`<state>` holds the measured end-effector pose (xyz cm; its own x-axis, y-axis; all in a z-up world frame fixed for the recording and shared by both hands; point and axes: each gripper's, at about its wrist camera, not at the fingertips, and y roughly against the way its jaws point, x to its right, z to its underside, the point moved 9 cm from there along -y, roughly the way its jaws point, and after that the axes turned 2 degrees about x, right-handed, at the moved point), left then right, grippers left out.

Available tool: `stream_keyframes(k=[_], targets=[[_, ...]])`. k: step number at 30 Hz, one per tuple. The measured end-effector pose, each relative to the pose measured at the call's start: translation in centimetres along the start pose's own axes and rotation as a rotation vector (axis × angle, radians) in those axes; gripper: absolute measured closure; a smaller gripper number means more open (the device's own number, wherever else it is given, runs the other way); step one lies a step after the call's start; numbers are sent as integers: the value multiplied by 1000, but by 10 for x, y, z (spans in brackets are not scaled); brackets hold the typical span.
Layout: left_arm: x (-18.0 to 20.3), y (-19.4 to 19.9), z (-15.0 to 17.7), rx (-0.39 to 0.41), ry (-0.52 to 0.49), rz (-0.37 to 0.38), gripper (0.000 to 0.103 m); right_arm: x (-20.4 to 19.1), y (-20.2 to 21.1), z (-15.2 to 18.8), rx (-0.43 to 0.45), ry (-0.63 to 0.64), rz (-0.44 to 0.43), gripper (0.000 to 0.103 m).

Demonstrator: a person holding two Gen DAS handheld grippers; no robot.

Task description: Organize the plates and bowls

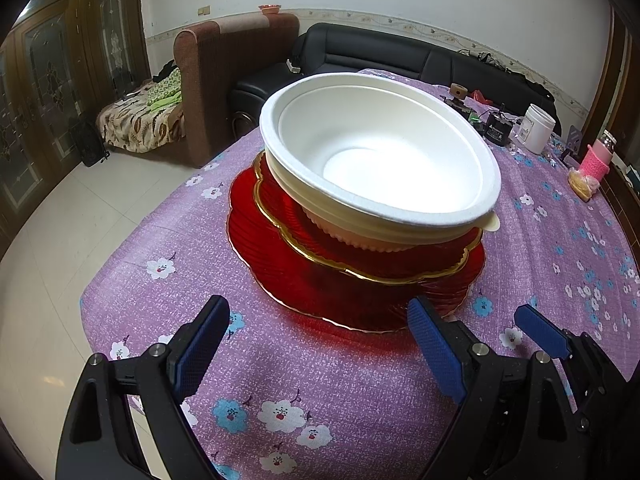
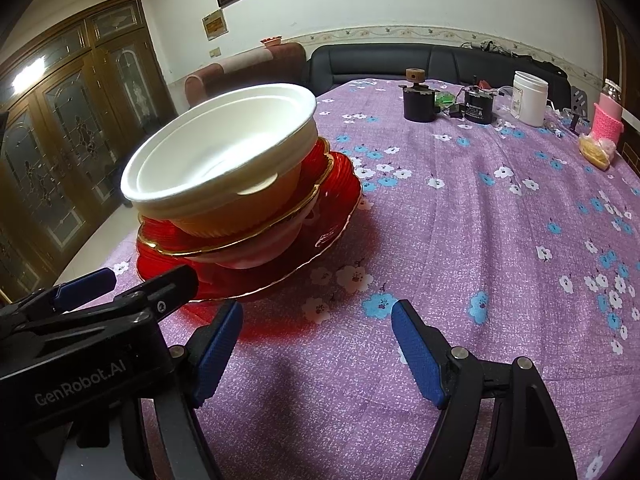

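A stack stands on the purple flowered tablecloth. At the bottom is a large red ribbed plate, on it a smaller red gold-rimmed plate, then a cream bowl with a white foam bowl nested on top. The stack also shows in the right wrist view: white bowl, red plate. My left gripper is open and empty, just in front of the stack. My right gripper is open and empty, to the right of the left one, near the red plate's front edge.
At the table's far right stand a white jar, a black cylinder with a wooden knob, a small black motor, a pink-sleeved bottle and a yellow bagged item. A brown armchair and a black sofa stand behind the table.
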<state>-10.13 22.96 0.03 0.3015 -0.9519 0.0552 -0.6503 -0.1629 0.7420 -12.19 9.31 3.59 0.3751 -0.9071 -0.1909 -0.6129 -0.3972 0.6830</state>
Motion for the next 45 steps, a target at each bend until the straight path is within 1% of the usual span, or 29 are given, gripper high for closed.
stream_keyframes(k=[4,7,9,10,12,13,14,15,16,17,20,22,26,29,35,42,45], targets=[[0,0,0,3,0,-3,13,-1,0,0,4,3,-2,22],[0,3,-2,20,0,-6,13,-1,2,-1,10,2,-5,22],[-2,11,-6,63,14,-10,13,-1,3,-1,13,0,-6,22],[-4,19,-10,105,29,-15,13,-1,3,-1,15,-2,-8,22],[-11,42,-21,222,59,-34,12,-1,4,-2,21,-4,-13,22],[-14,55,-26,283,74,-39,5,0,5,-3,27,-5,-17,22],[-16,68,-32,342,89,-29,0,-1,6,-4,33,-5,-20,22],[-17,80,-37,399,102,-5,0,-2,7,-4,38,-4,-22,22],[-17,86,-39,420,107,7,0,-2,8,-5,43,-2,-24,22],[-18,88,-40,420,109,4,0,-3,9,-6,48,2,-26,22],[-15,78,-39,344,68,-32,0,-6,11,-9,53,14,-29,22],[-13,70,-35,304,55,-28,0,-7,12,-10,57,22,-30,22],[-10,62,-30,251,63,-4,0,-10,16,-16,69,38,-32,22],[-10,59,-29,234,60,2,0,-13,18,-18,75,47,-37,21],[-7,57,-29,231,42,-14,0,-18,16,-18,71,66,-45,19],[-6,48,-26,198,41,-9,0,-19,11,-17,59,68,-47,19],[-7,44,-25,193,34,-23,0,-19,10,-18,54,67,-47,18]])
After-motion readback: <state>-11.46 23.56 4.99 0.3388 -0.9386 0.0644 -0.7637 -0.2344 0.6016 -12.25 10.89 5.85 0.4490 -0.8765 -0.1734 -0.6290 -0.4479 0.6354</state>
